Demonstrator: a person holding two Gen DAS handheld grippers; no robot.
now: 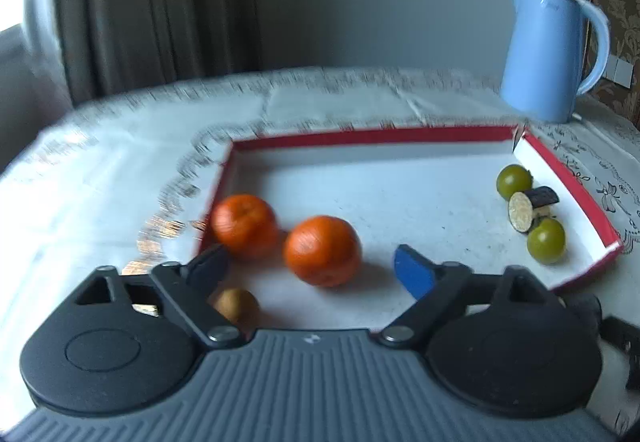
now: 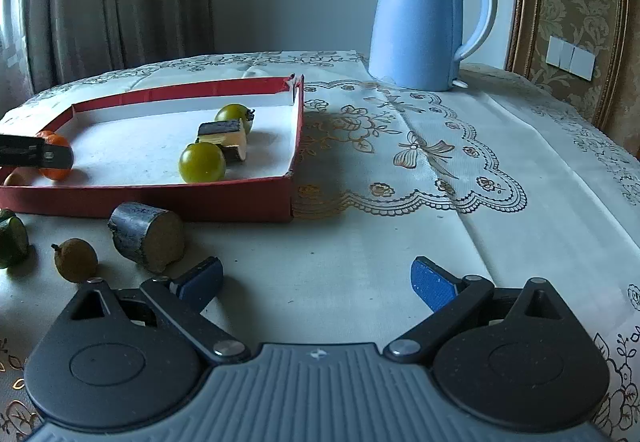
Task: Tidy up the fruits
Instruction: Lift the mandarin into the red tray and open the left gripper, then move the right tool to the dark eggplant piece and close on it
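Note:
A red tray (image 1: 360,134) with a white floor holds two oranges (image 1: 322,250) (image 1: 245,225), a small brown fruit (image 1: 236,304), two green round fruits (image 1: 546,240) (image 1: 514,181) and dark cut eggplant pieces (image 1: 522,216). My left gripper (image 1: 312,268) is open over the tray's near left part. The nearer orange lies between its fingers, and neither pad touches it. My right gripper (image 2: 316,278) is open above bare tablecloth, nothing between its fingers. Outside the tray (image 2: 160,198), to its left, lie an eggplant chunk (image 2: 148,238), a brown fruit (image 2: 76,260) and a green piece (image 2: 10,242).
A light blue kettle (image 2: 420,22) stands on the table behind the tray's right corner. An embroidered white tablecloth (image 2: 400,170) covers the table. Curtains hang at the back left, and a patterned wall panel with switches (image 2: 570,56) is on the right.

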